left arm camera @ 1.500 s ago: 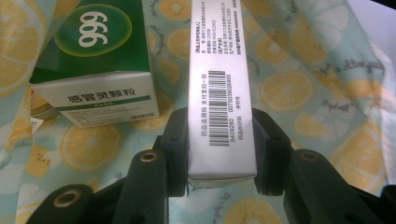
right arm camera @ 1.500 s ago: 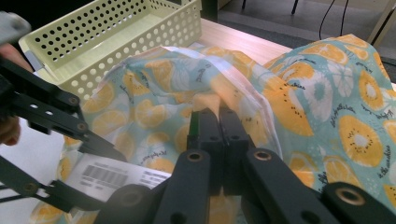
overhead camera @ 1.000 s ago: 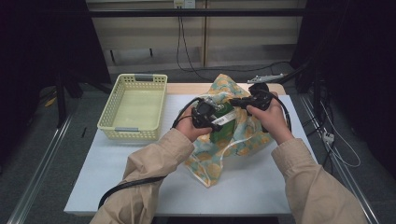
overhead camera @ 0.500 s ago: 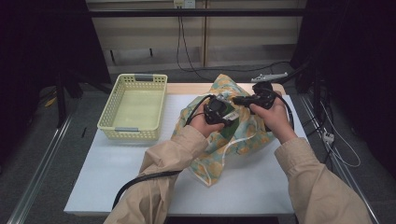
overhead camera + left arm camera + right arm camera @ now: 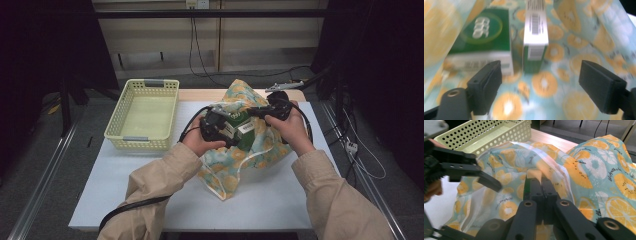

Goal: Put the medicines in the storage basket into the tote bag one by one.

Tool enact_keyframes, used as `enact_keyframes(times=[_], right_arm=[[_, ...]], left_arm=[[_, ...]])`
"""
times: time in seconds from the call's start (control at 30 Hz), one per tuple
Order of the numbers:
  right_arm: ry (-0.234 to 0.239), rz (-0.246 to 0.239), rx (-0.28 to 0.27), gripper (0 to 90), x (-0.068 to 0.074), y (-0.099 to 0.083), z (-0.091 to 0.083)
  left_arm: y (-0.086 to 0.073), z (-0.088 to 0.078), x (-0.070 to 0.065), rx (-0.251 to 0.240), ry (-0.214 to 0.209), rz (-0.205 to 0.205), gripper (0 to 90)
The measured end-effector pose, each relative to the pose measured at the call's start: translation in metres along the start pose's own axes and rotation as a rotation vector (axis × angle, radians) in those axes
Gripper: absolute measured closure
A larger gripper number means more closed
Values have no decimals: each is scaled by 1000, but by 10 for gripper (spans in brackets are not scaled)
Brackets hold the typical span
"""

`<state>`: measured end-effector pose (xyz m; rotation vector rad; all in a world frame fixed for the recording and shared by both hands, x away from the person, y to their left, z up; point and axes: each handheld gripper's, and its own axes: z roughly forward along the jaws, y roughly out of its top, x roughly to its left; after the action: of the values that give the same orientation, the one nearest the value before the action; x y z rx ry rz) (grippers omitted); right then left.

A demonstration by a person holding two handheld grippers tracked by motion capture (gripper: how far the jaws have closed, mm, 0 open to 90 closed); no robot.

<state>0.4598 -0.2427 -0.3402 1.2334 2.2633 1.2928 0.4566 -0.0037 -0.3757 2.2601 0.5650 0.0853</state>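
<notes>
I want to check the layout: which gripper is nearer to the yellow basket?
Left. The left gripper is beside the yellow basket, just to its right; the right gripper is farther right, across the fruit-print bag.

Both forearms come in from the bottom of the high view in tan sleeves, angled inward so that the two hands meet near the middle. The left hand (image 5: 200, 142) wraps around the left gripper (image 5: 235, 131), which points to the right, toward the other hand. Its jaws have just been opening and now stand wide apart, with nothing pressed between the pads (image 5: 487, 85). The right hand (image 5: 290, 131) holds the right gripper (image 5: 252, 114) pointing leftward, so the two tips sit close together. The right gripper's jaws are pressed together, pad against pad (image 5: 536, 191), with thin cloth pinched between them.
</notes>
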Motion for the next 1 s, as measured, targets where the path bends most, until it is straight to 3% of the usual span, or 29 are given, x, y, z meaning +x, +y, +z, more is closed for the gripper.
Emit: enact_keyframes(times=[0.07, 0.33, 0.47, 0.57, 0.6, 0.67, 0.73, 0.77, 0.97, 1.0], right_arm=[[3, 1, -1, 900, 1, -2, 1], [6, 2, 0, 900, 2, -7, 1], [4, 9, 1, 900, -1, -9, -1], [-1, 15, -1, 900, -4, -11, -3], [-1, 17, 1, 900, -4, -11, -3], [-2, 14, 2, 900, -5, -12, -4], [-4, 15, 3, 900, -6, -12, -6], [-6, 17, 1, 900, -7, -12, -7], [-8, 16, -2, 900, -7, -11, -8], [-7, 16, -2, 900, -6, -11, -8]], left_arm=[[-8, -8, 0, 13, 28, 4, 168], [-42, -24, -1, 36, 45, -33, 155], [-56, -20, -2, 80, 63, -40, 155], [-65, -15, -1, 106, 113, -59, 147], [-68, -14, 0, 106, 96, -67, 143], [-73, -14, -1, 120, 122, -59, 143], [-76, -15, -1, 120, 115, -66, 142], [-78, -16, -2, 128, 137, -61, 142], [-89, -8, 0, 156, 131, -69, 129], [-91, -5, 0, 153, 146, -78, 127]])
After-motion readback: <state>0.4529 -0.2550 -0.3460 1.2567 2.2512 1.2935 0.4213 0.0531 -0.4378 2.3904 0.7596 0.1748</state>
